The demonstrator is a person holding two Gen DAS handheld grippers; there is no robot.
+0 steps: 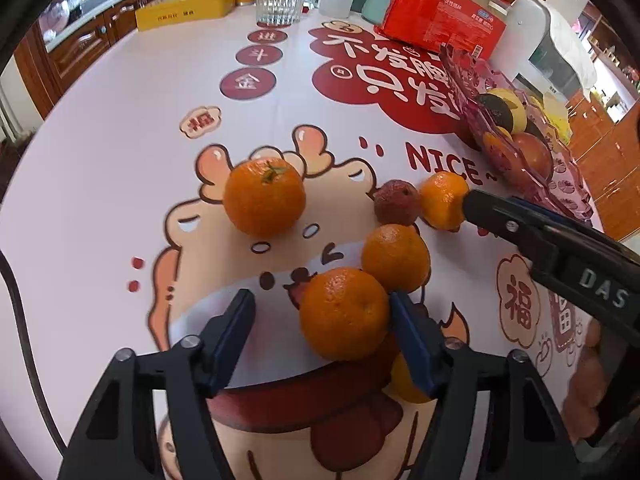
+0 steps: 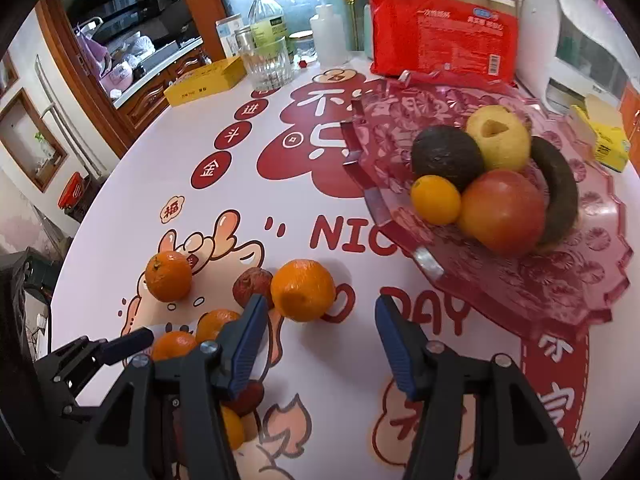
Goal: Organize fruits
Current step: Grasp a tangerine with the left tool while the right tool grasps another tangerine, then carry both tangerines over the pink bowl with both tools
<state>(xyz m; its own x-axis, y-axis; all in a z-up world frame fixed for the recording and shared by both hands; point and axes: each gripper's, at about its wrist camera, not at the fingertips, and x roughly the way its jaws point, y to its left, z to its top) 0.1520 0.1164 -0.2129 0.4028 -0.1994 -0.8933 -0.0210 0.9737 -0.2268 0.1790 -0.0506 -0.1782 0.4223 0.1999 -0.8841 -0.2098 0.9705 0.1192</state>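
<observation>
Several oranges lie loose on the printed tablecloth (image 1: 120,184). My left gripper (image 1: 324,340) is open around the nearest orange (image 1: 344,314); its right finger touches the fruit, while the left finger stands apart from it. A second orange (image 1: 394,258) sits just behind, and a third orange (image 1: 262,196) lies further left. My right gripper (image 2: 320,340) is open with nothing between its fingers, just short of another orange (image 2: 303,290) that rests beside a dark red lychee (image 2: 252,286). The pink fruit tray (image 2: 560,292) holds an avocado (image 2: 446,156), two apples and a small orange.
Along the far side of the table stand a red package (image 2: 444,36), a drinking glass (image 2: 268,64), a yellow box (image 2: 204,82), bottles and a white appliance (image 2: 568,36). Two small fruits (image 2: 248,396) lie under my right gripper's left finger. The table edge curves away on the left.
</observation>
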